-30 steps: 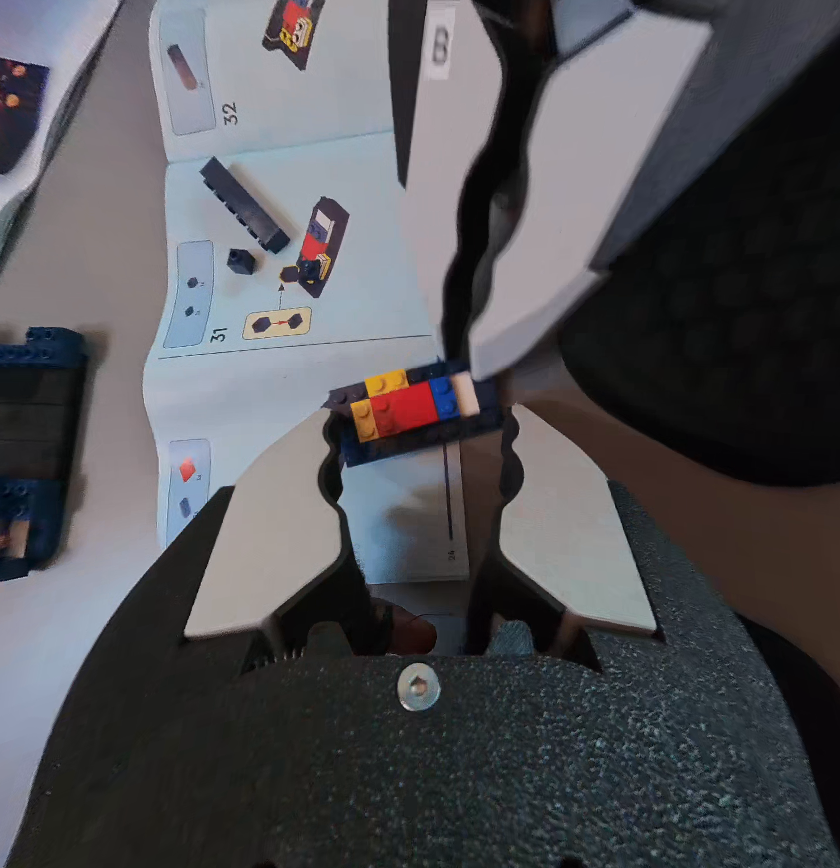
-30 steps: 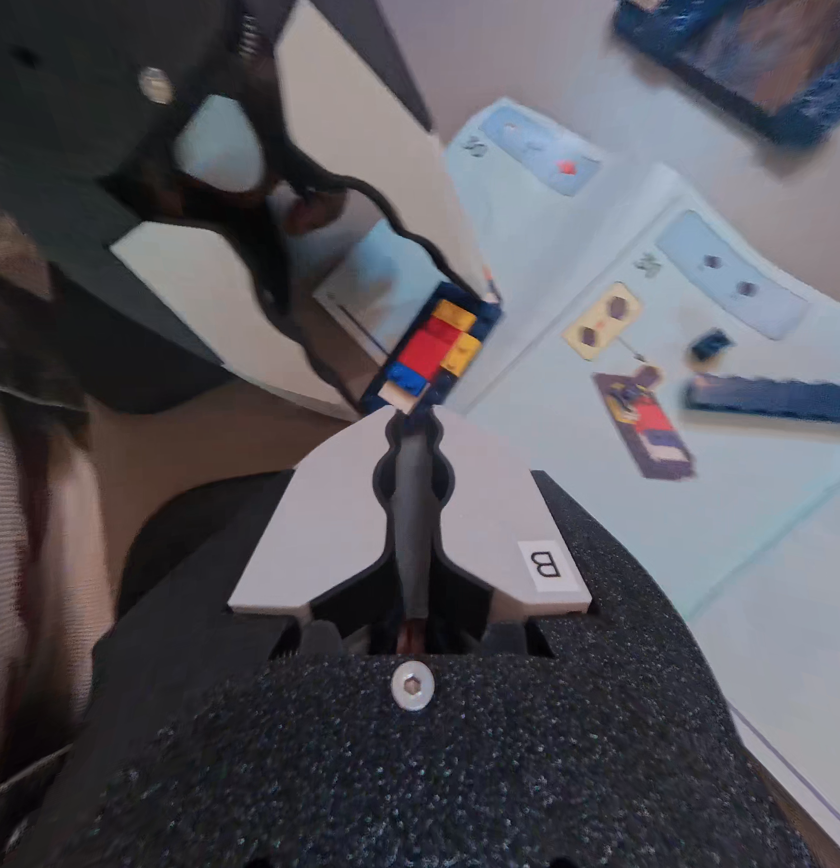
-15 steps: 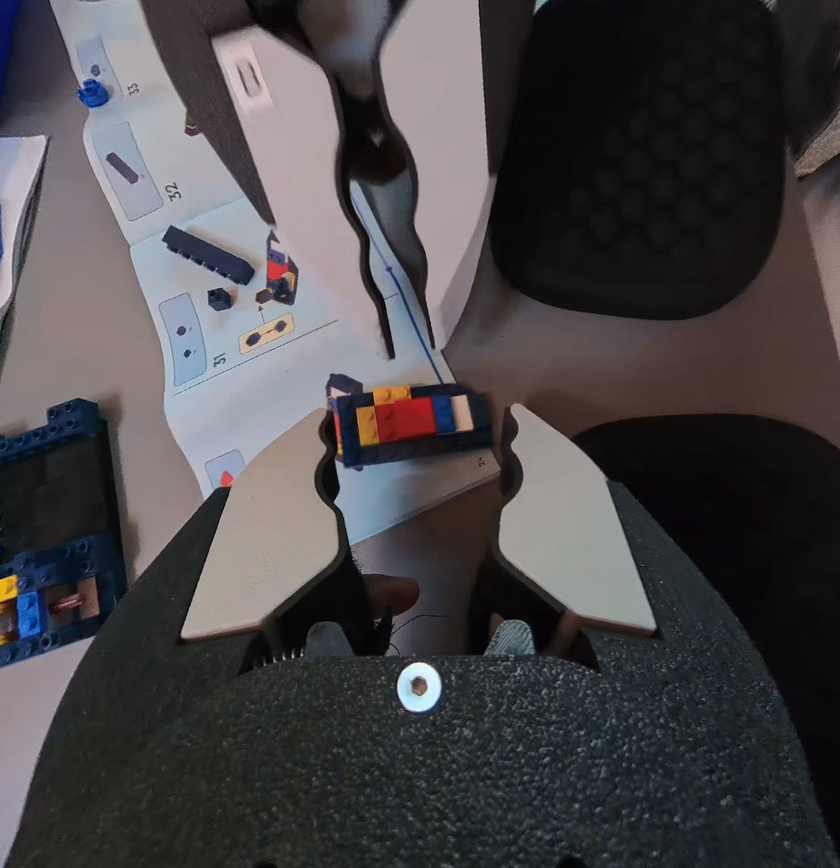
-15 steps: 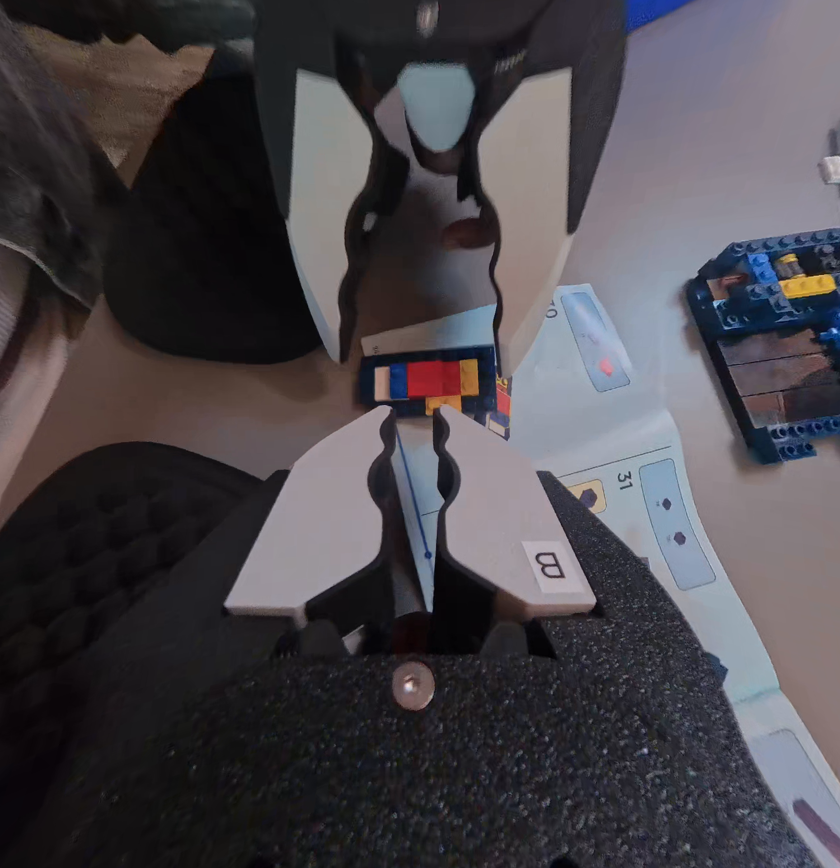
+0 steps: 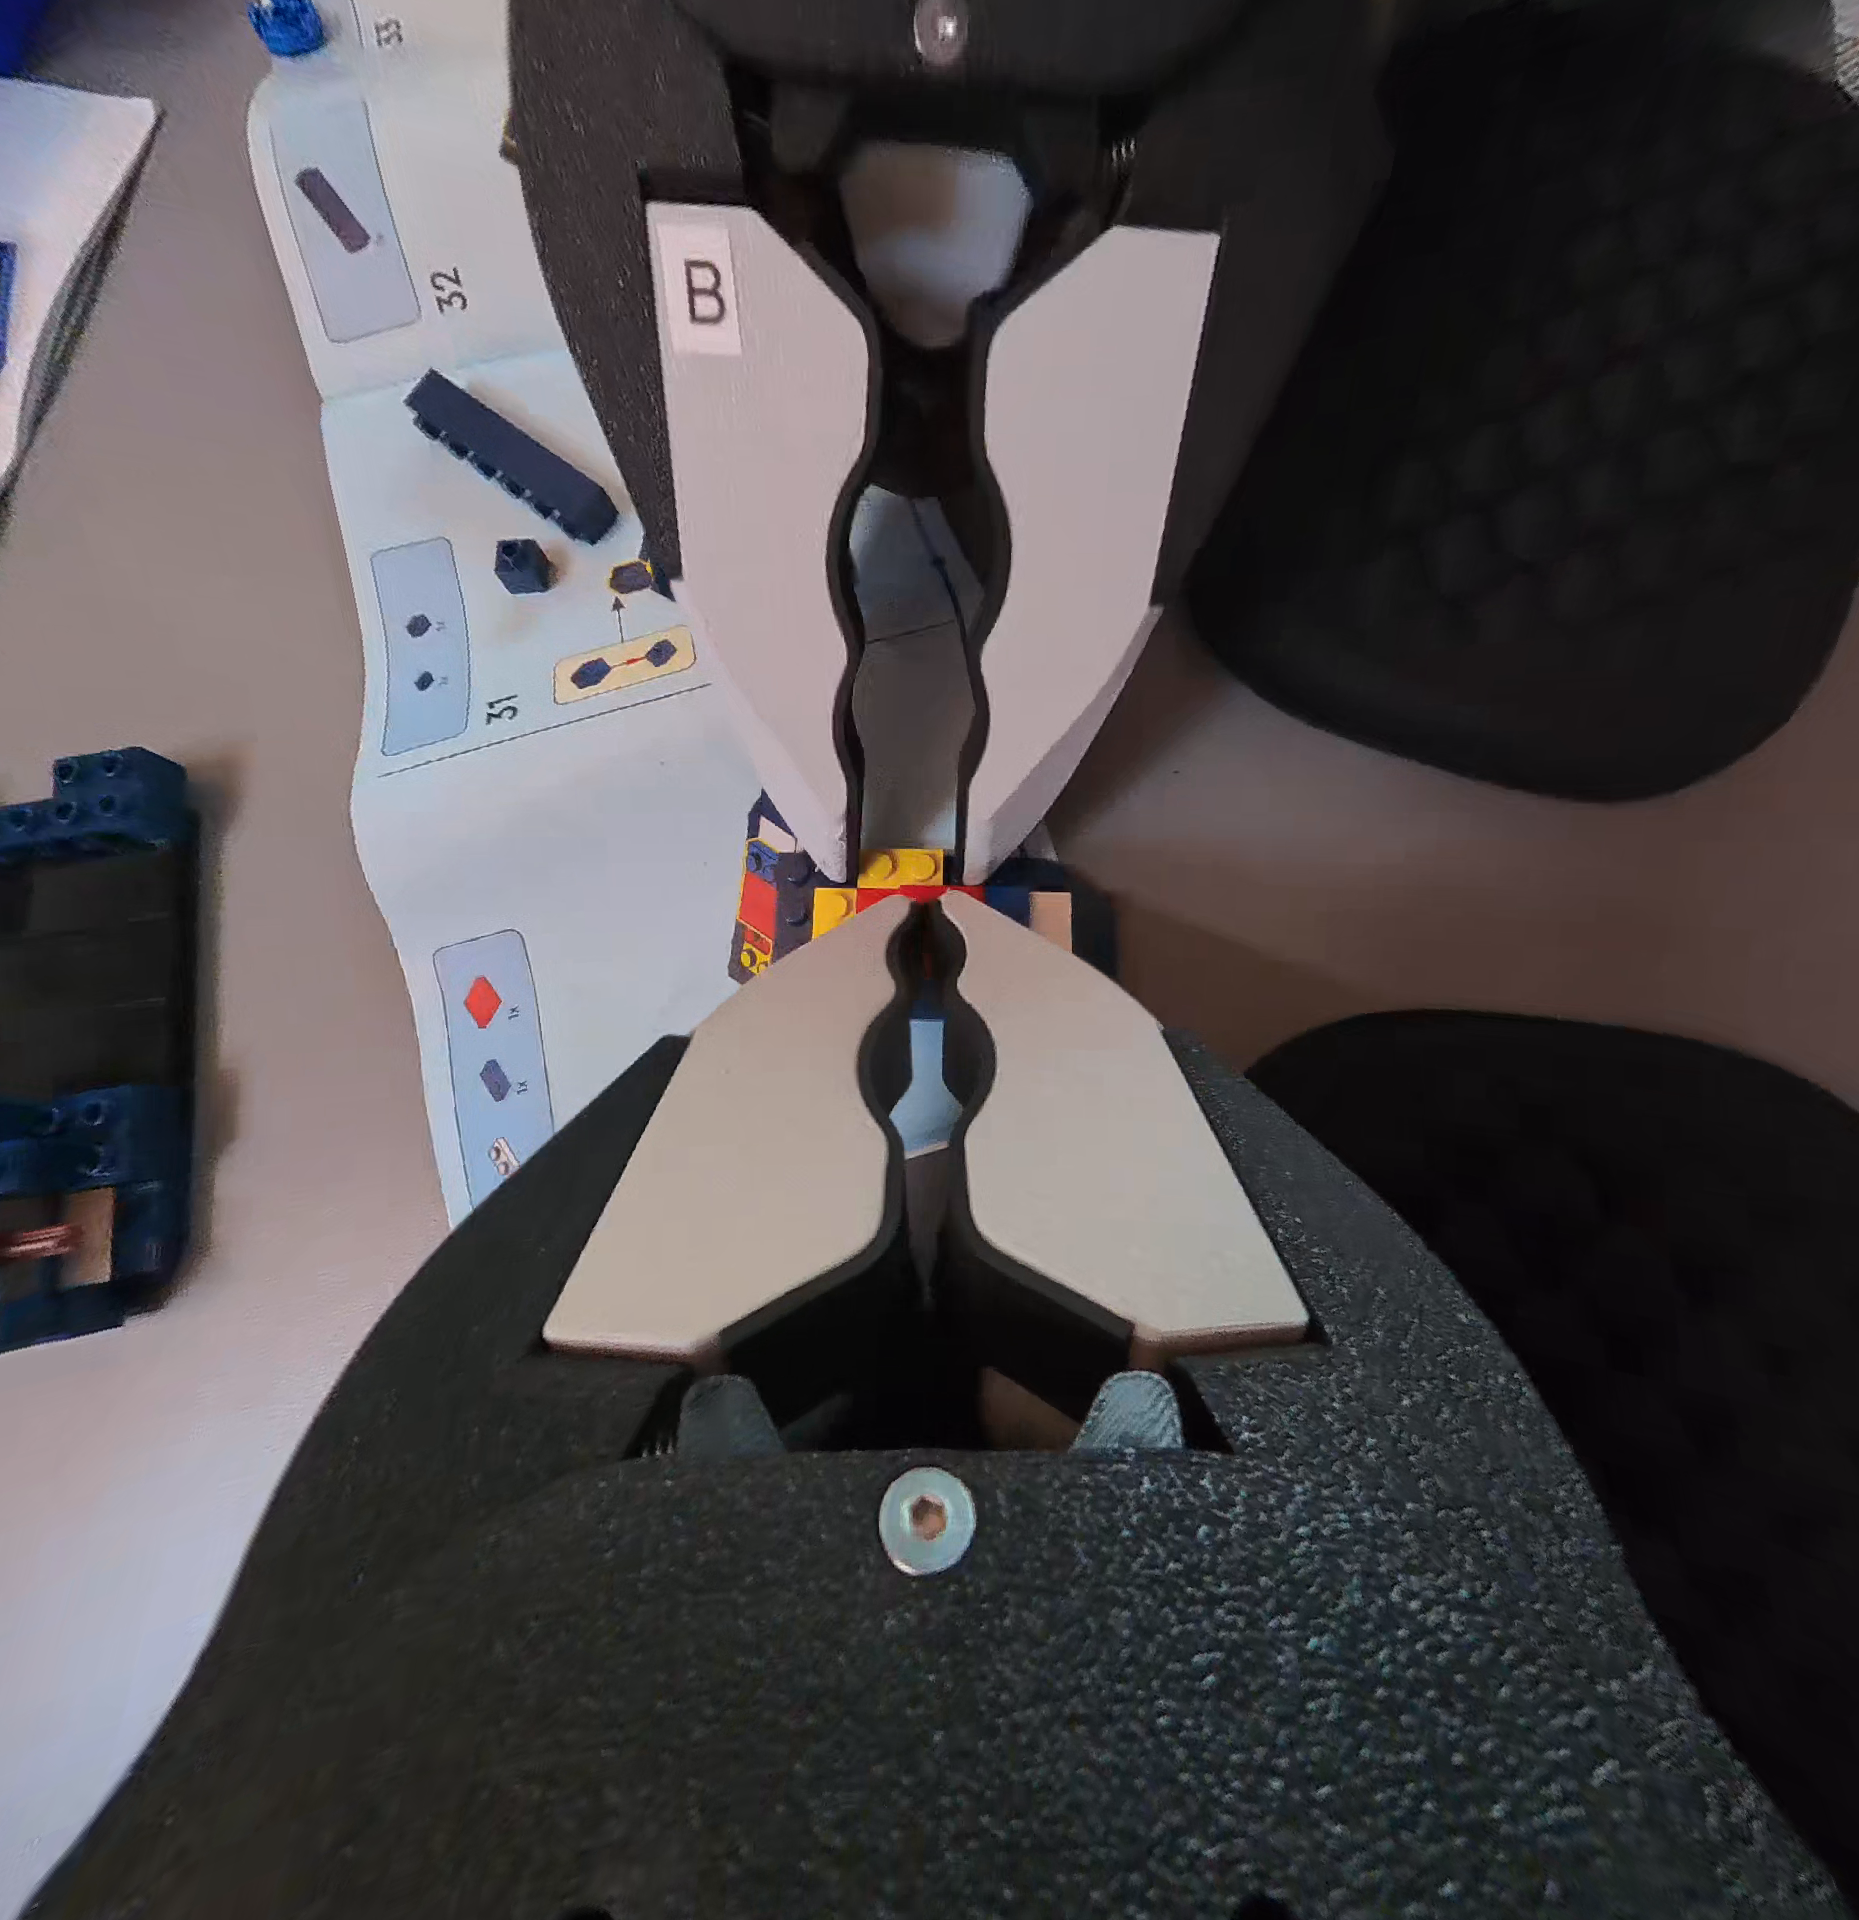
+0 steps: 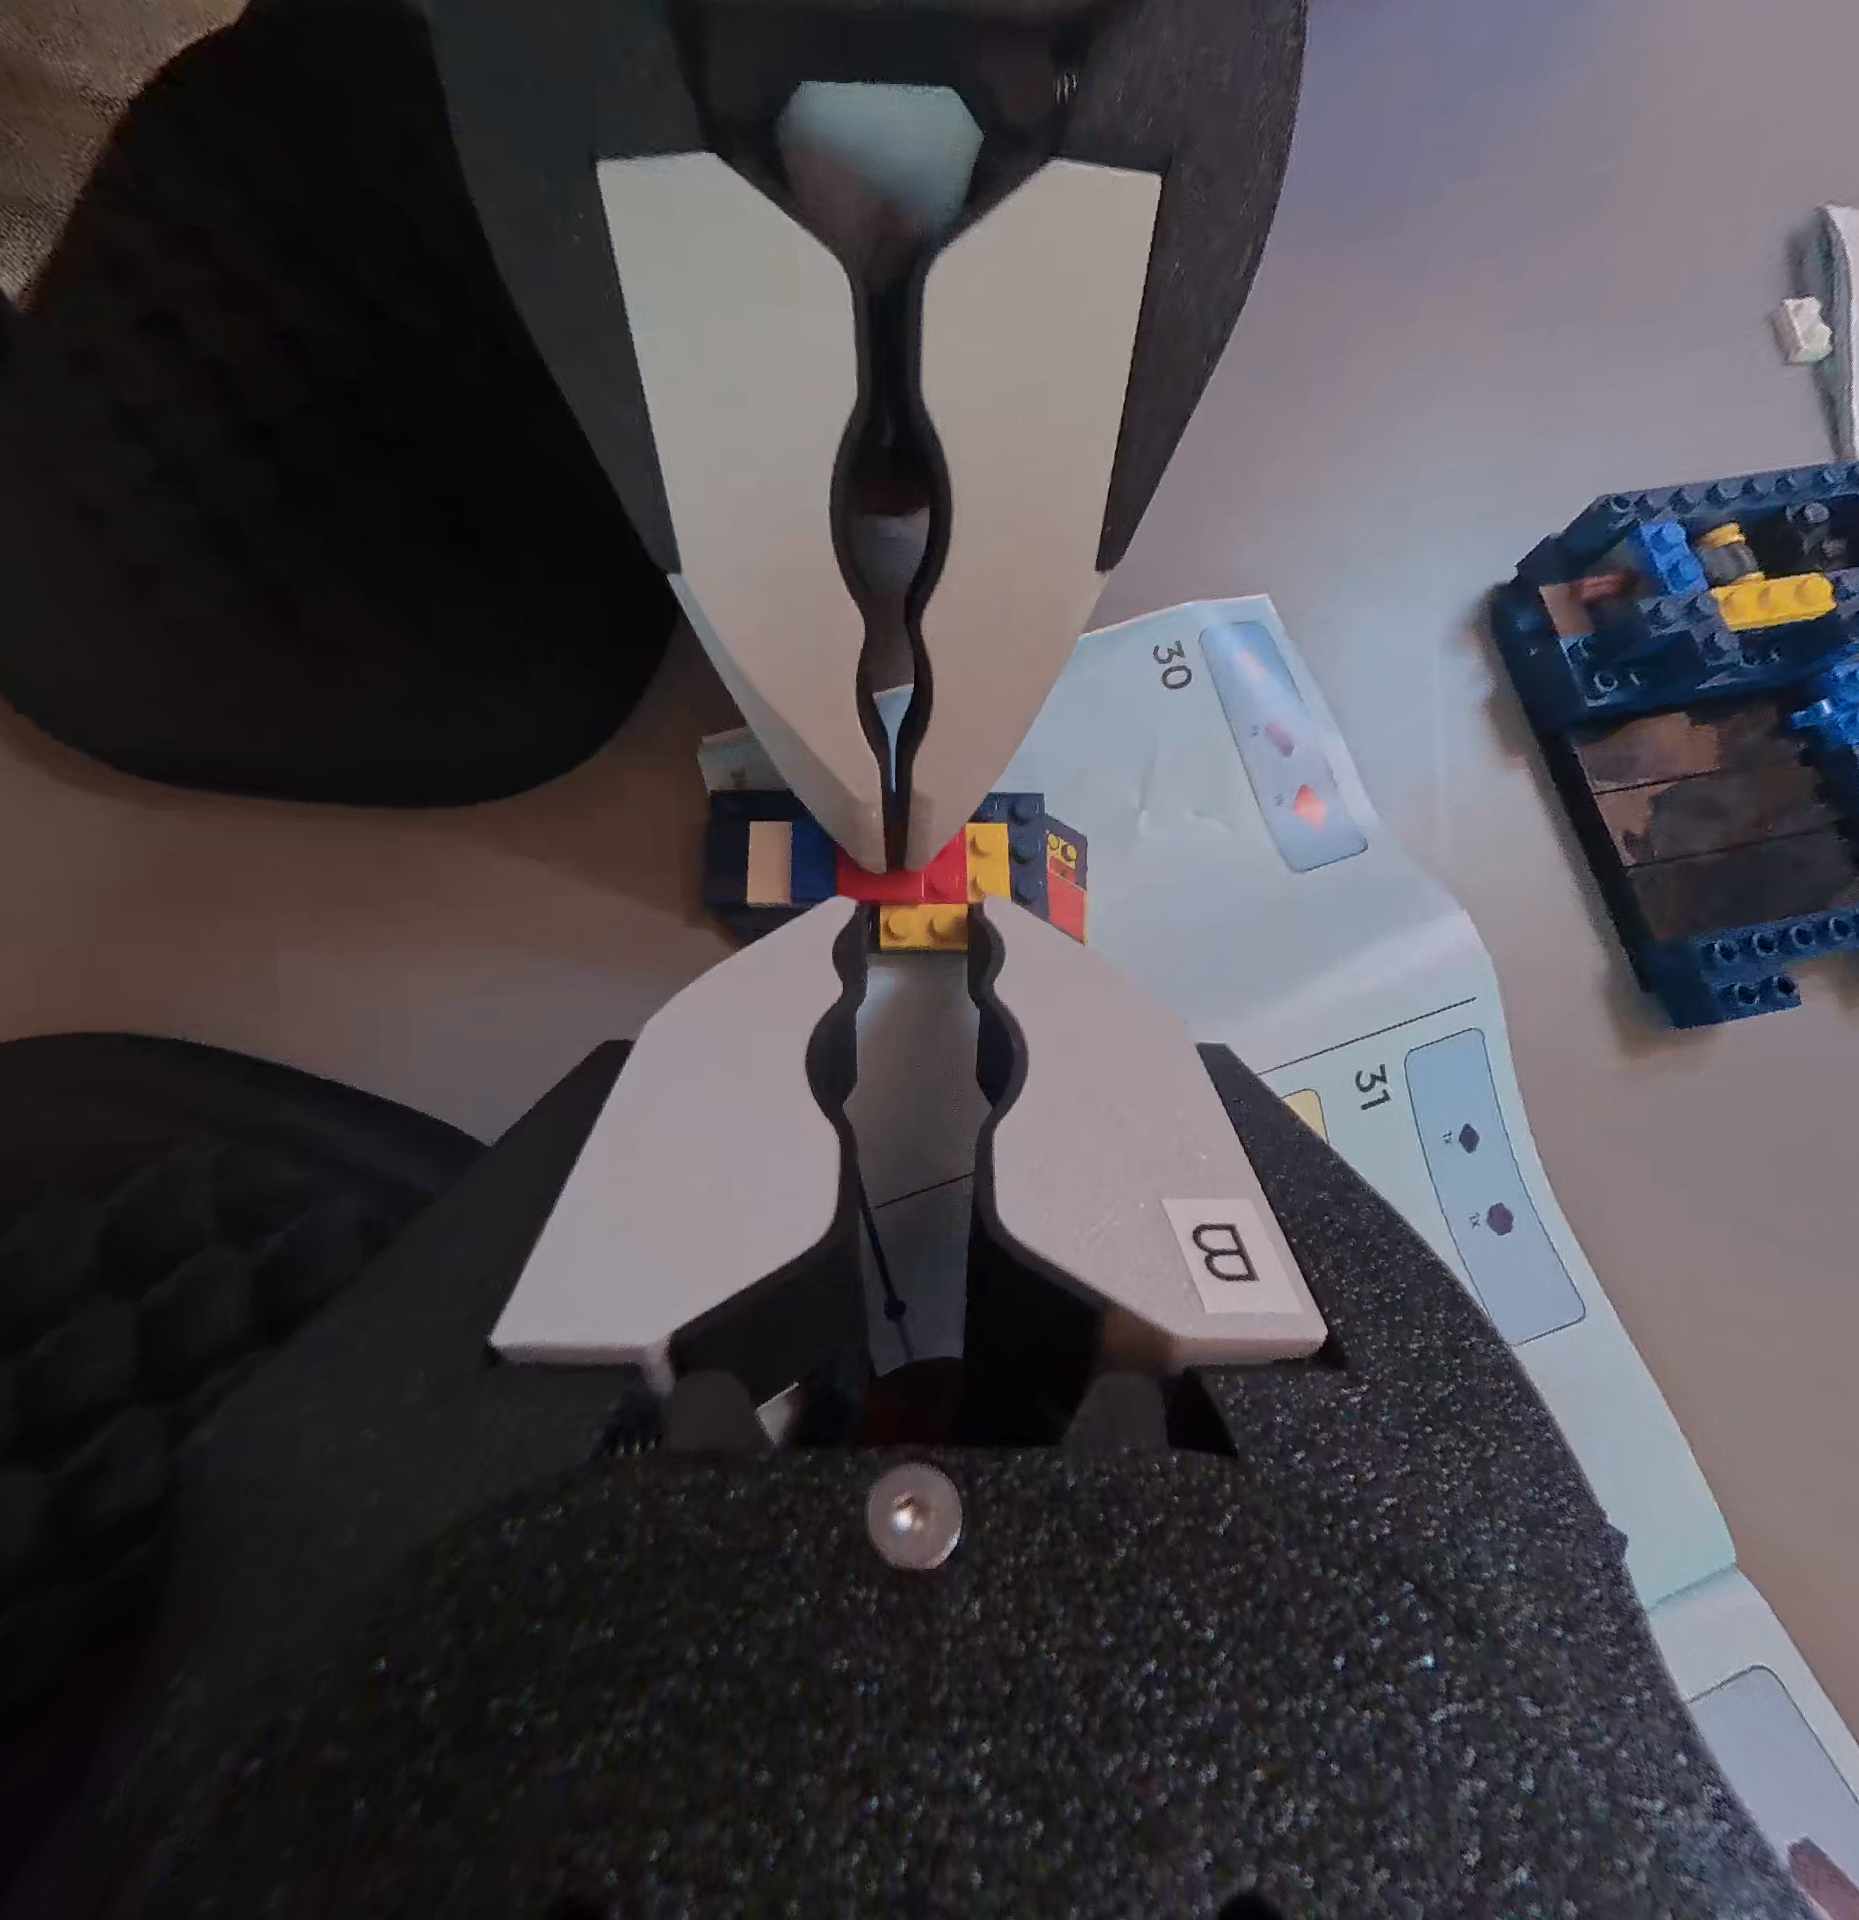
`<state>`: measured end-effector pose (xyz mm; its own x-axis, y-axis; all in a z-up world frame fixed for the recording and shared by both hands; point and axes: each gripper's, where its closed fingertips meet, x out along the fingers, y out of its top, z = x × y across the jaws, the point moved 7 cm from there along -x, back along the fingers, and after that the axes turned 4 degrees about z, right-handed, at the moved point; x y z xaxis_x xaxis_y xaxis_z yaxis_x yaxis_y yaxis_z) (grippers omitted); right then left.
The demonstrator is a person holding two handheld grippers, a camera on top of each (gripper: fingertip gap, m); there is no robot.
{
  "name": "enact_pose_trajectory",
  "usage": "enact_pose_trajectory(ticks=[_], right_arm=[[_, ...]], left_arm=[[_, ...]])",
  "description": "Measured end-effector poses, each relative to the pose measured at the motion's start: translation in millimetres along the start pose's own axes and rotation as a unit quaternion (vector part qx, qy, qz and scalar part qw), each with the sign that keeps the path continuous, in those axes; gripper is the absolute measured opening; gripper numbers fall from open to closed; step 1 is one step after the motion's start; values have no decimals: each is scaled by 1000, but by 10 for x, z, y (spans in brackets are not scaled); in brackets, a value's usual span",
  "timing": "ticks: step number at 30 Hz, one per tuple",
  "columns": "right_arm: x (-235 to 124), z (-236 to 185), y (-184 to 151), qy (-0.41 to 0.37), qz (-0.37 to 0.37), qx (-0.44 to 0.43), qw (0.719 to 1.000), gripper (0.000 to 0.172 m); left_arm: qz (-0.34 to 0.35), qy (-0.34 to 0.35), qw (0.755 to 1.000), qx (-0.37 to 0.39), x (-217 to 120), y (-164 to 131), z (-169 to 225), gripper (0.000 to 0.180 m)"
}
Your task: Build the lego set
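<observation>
A small brick assembly (image 5: 1053,920) with a dark blue base and red, yellow, blue and tan pieces on top lies on the corner of an open instruction booklet (image 5: 551,831). My left gripper (image 5: 927,909) is shut, its tips resting on the red piece (image 6: 940,883); it also shows from above in the right wrist view (image 6: 897,857). My right gripper (image 6: 912,920) faces it from the opposite side and is open. Its fingertips stand either side of the yellow two-stud brick (image 6: 923,927) at the assembly's edge. The right gripper also shows in the left wrist view (image 5: 904,868).
A long dark blue brick (image 5: 509,457) and a small dark brick (image 5: 523,564) lie on the booklet. A larger blue and black build (image 6: 1735,727) sits on the table beyond the booklet. Black padded cushions (image 5: 1527,416) lie close to the assembly on the other side. My left and right fingertips are right by each other.
My left gripper went from wide open to shut and moved forward onto the assembly. My right gripper let go of the assembly's end, swung round opposite, and widened around the yellow brick.
</observation>
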<state>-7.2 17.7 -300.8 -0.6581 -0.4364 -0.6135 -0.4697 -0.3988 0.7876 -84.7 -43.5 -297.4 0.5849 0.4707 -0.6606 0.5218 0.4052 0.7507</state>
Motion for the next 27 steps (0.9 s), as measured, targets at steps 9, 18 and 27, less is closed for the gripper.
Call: enact_pose_trajectory(ticks=[9,18,27], right_arm=[[-41,-36,-12,-31,-31,-28,999,16],[-71,-38,-30,-4,14,-96,995,15],[26,234,178,169,-46,-285,942,51]], left_arm=[[-16,-1,1000,-16,2,13,-1,0],[14,-41,998,-49,-3,-33,-56,0],[25,-68,997,-39,-2,-48,-92,0]])
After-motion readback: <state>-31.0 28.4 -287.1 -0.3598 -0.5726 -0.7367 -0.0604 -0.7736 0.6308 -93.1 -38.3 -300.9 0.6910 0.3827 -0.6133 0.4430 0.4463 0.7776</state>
